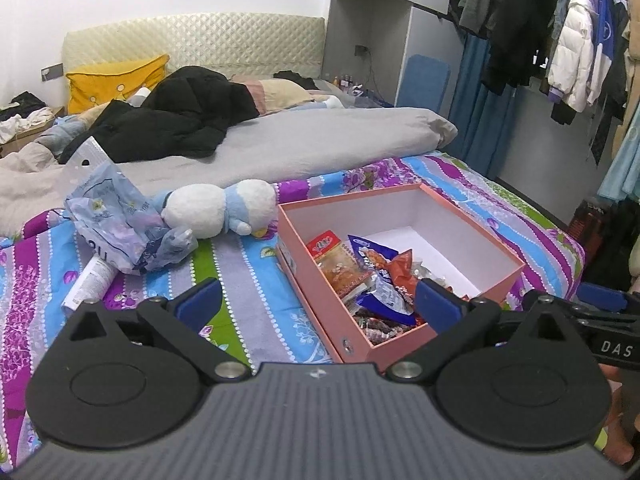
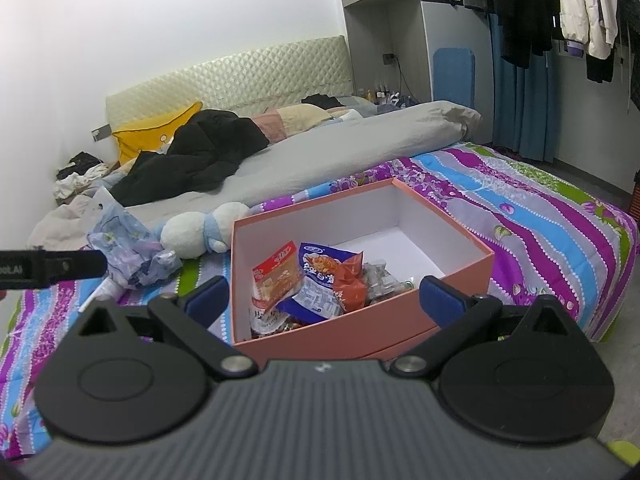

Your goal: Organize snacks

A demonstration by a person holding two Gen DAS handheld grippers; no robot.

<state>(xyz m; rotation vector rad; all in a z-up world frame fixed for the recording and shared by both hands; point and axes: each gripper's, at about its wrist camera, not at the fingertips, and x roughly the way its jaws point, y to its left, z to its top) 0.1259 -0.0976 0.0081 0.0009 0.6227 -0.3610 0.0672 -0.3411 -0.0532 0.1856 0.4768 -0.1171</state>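
A pink box [image 1: 320, 300] [image 2: 384, 320] stands open on the striped bed cover. Its near end holds several snack packets: a red-and-clear one [image 1: 334, 258] [image 2: 278, 274], a blue one [image 1: 380, 280] [image 2: 320, 276] and an orange one [image 2: 350, 280]. My left gripper [image 1: 318, 300] is open and empty, hovering above the box's near left corner. My right gripper [image 2: 324, 296] is open and empty, above the box's near wall with the snacks between its fingers in view. The right gripper's blue fingertip [image 1: 600, 296] shows in the left wrist view.
A white and blue plush toy [image 1: 216, 210] [image 2: 196, 232] lies left of the box. A crumpled pale blue bag [image 1: 116, 216] [image 2: 124, 248] and a white tube [image 1: 88, 282] lie further left. A grey duvet [image 1: 300, 140] and black jacket [image 1: 176, 116] lie behind. Clothes [image 1: 568, 40] hang at the right.
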